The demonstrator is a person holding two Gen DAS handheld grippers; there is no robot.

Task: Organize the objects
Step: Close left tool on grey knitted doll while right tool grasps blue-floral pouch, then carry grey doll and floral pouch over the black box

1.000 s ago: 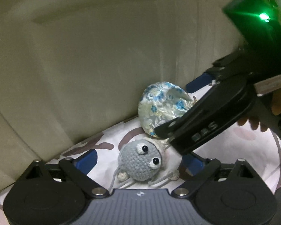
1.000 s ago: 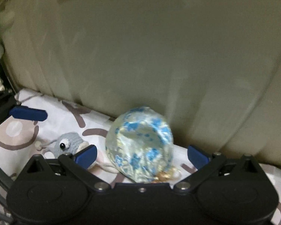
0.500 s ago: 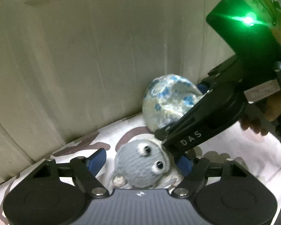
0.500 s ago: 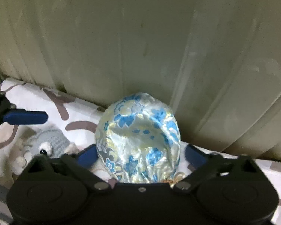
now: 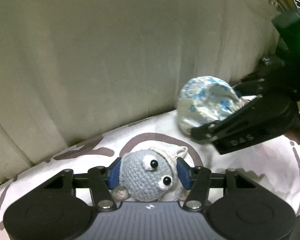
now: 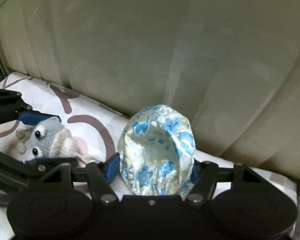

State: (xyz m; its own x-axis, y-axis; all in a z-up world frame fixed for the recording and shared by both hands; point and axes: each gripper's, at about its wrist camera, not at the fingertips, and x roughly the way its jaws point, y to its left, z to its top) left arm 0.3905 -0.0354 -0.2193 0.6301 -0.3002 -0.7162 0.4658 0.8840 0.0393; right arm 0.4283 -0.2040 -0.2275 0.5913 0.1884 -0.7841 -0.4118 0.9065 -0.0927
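Gripping both soft and light: left gripper (image 5: 149,173) pinches the crochet toy (image 5: 145,177) lower centre, right gripper (image 6: 155,169) squeezes the slippery satin pouch (image 6: 157,150) mid-body; we keep holds central.

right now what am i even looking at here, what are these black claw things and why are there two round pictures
These are two handheld grippers, one in each of a person's hands. Each carries a wide-angle camera looking forward along its two blue-padded fingers, which is why the pictures look round.

The left wrist view shows the left gripper closed on a grey crocheted toy with googly eyes. The right gripper's black body appears at that picture's right edge.

The right wrist view shows the right gripper closed on a blue floral fabric pouch, with the toy off to its left.

Both things sit over a white patterned cloth, in front of a beige cushioned backrest. Whether they rest on the cloth or are lifted off it is hard to tell.
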